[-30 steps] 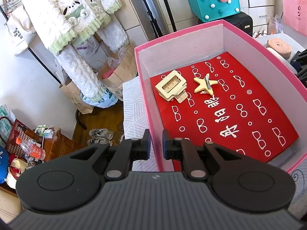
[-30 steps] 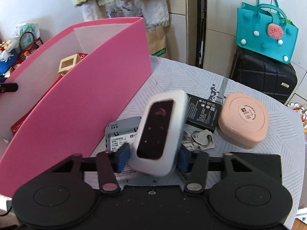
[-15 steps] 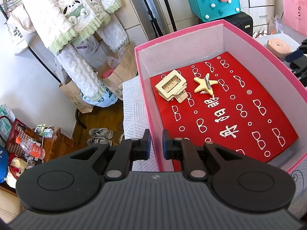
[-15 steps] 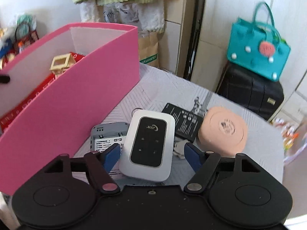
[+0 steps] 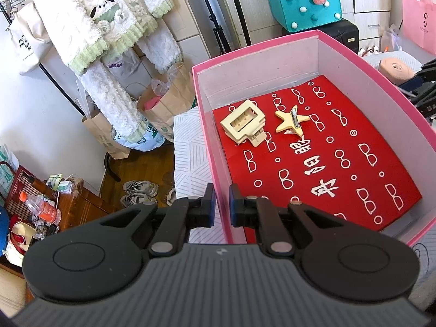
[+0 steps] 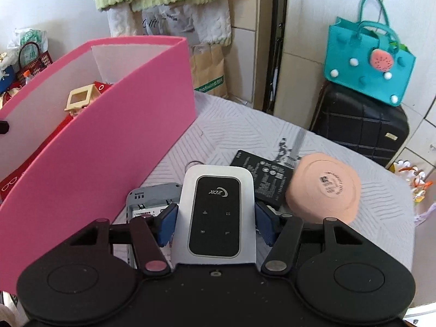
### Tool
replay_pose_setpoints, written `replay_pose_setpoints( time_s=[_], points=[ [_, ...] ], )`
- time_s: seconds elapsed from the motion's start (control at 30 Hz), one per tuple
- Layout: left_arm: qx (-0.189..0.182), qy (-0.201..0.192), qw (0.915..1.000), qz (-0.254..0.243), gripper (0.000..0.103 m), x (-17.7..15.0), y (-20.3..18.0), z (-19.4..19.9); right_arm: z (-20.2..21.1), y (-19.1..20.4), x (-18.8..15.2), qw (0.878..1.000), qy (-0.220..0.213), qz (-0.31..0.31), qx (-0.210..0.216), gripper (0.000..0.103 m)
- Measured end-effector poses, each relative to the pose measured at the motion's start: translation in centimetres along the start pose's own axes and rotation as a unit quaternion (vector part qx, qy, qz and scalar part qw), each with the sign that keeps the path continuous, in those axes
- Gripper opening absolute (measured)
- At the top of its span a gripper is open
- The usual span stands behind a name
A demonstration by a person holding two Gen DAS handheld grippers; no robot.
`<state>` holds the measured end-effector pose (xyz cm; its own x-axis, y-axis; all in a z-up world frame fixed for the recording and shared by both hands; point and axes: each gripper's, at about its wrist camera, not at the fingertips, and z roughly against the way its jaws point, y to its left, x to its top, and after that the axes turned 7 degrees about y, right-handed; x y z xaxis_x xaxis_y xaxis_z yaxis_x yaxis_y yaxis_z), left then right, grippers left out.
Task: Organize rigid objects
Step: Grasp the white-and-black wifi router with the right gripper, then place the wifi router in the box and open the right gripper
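Glossy rounded-rect router (image 6: 216, 212), matte pink box (image 6: 109, 147)

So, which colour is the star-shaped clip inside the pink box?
Cream yellow, with a metal clasp; the star-shaped clip lies in the pink box, clearest from the left wrist.

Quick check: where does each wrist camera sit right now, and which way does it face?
Left wrist: behind the left gripper, looking down into the pink box; its jaws clamp the near wall.
Right wrist: behind the right gripper, looking down across the table at the white router between its jaws, which have just been closing.
Shared: pink box, cream square clip, peach case, teal bag.
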<state>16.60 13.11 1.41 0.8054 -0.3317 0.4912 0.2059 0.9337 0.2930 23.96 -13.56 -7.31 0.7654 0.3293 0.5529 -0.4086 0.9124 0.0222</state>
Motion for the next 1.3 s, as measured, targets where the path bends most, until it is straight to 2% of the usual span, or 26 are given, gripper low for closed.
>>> replay_pose_setpoints(
  time_s=[0.23,0.43,0.57,0.67,0.87,1.03,1.17,1.3],
  points=[
    [-0.008,0.001,1.0,0.003,0.009,-0.1,0.5,0.0,3.9,0.3,0.2,0.999,-0.045,-0.002,0.01,0.066],
    [-0.012,-0.001,0.9999,0.005,0.007,-0.2,0.7,0.0,7.9,3.4,3.1,0.991,-0.088,0.045,0.088,0.066],
    [-0.014,-0.003,0.9999,0.009,0.007,-0.3,0.7,0.1,7.8,7.0,5.7,0.981,-0.071,0.095,0.153,0.066],
    [-0.018,-0.003,0.9998,0.012,0.007,-0.2,0.9,0.1,5.8,10.6,7.5,0.973,-0.032,0.145,0.175,0.066],
    [-0.022,-0.005,0.9996,0.017,0.006,-0.2,1.1,0.1,-0.6,17.0,9.8,0.948,0.069,0.261,0.166,0.066],
    [-0.023,-0.008,0.9996,0.017,0.006,-0.3,1.1,0.4,-3.4,19.5,10.5,0.927,0.105,0.324,0.155,0.066],
    [-0.024,-0.008,0.9995,0.02,0.006,-0.3,1.2,0.5,-4.2,20.0,11.1,0.93,0.089,0.34,0.11,0.066],
    [-0.022,-0.009,0.9995,0.019,0.006,-0.3,1.1,0.5,-1.8,18.4,11.3,0.938,0.051,0.315,0.132,0.069]
  ],
)
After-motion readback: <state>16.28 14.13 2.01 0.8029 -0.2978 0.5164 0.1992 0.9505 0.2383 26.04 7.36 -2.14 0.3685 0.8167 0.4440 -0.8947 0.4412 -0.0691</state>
